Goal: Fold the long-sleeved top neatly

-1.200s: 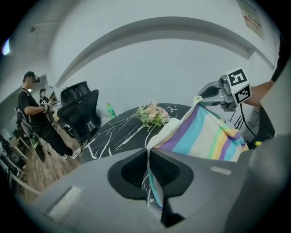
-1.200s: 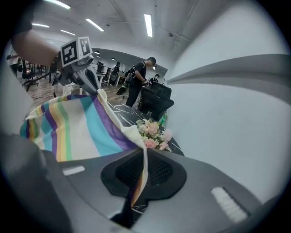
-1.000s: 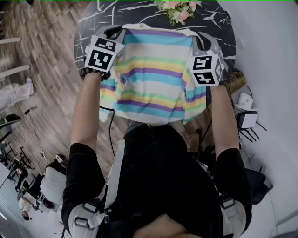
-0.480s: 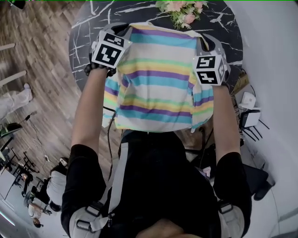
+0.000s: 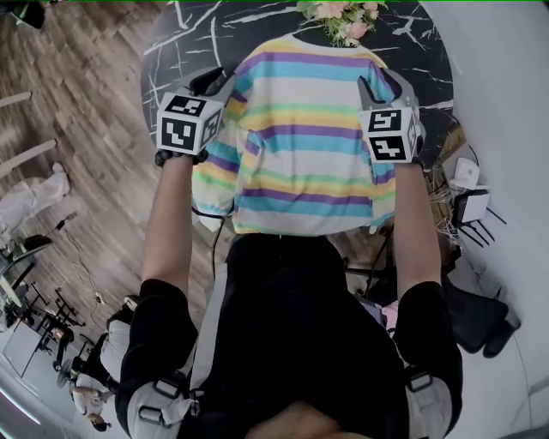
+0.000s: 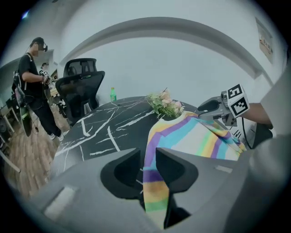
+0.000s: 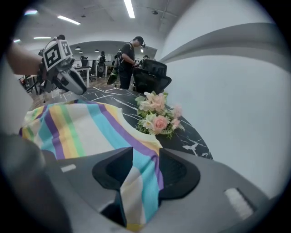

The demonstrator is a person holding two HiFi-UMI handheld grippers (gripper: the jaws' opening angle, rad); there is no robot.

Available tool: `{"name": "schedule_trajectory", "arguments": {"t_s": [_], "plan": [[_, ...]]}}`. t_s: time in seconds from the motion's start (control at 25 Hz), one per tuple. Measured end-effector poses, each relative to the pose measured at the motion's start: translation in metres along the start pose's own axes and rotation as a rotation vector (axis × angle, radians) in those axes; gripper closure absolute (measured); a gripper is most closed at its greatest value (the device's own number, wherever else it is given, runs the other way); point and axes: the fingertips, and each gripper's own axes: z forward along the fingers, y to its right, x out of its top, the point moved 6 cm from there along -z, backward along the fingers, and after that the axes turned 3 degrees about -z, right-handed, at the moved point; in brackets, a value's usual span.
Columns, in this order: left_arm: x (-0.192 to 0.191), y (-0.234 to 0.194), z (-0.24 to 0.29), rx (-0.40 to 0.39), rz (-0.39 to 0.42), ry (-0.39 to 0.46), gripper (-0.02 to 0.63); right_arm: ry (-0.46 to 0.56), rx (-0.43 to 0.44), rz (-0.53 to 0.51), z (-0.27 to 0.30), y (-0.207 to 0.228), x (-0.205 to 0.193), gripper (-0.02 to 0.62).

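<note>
- Table [image 5: 171,51]: black and marbled; it carries the top.
- Top [image 5: 304,129]: striped and spread flat, with the collar at the far edge by the flowers [image 5: 339,19] and the hem over the near edge.
- Step: the lay-out looks almost done. Next, both grippers likely need to slide off the cloth and retake a sleeve to fold it inward.
- Left gripper [image 6: 146,152]: the jaws have just been opening to a narrow gap, with the top's side edge loose between them.
- Right gripper [image 7: 146,152]: the jaws have just been opening wider, and cloth lies slack between them.
- Views: only the head view shows the whole top; only the left gripper view shows the bottle [image 6: 112,94].
</note>
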Motion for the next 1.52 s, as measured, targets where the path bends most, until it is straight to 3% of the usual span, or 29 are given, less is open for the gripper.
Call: {"name": "schedule_trajectory", "arguments": {"t_s": [0.48,0.8,0.92,1.16,1.36,1.48,1.52], "plan": [[-0.111,0.0,-0.097,0.033,-0.069,-0.034,0.494,0.111,0.154,-0.14,-0.013,-0.118,0.085,0.437],[-0.198,0.001,-0.16,0.049,-0.145,-0.044,0.474,0.13,0.264,-0.232,-0.013,-0.199,0.129,0.448],[-0.223,0.011,-0.168,0.007,-0.169,-0.055,0.431,0.114,0.285,-0.263,-0.01,-0.222,0.133,0.454],[-0.256,0.034,-0.172,-0.043,-0.206,-0.083,0.427,0.065,0.296,-0.318,0.006,-0.249,0.135,0.457],[-0.272,0.038,-0.164,-0.052,-0.243,-0.1,0.425,0.038,0.295,-0.3,0.021,-0.252,0.143,0.457],[-0.274,0.033,-0.163,-0.036,-0.22,-0.118,0.49,0.027,0.311,-0.289,0.028,-0.26,0.145,0.459],[-0.274,0.032,-0.163,-0.04,-0.218,-0.121,0.546,0.021,0.314,-0.29,0.03,-0.262,0.145,0.46]]}}
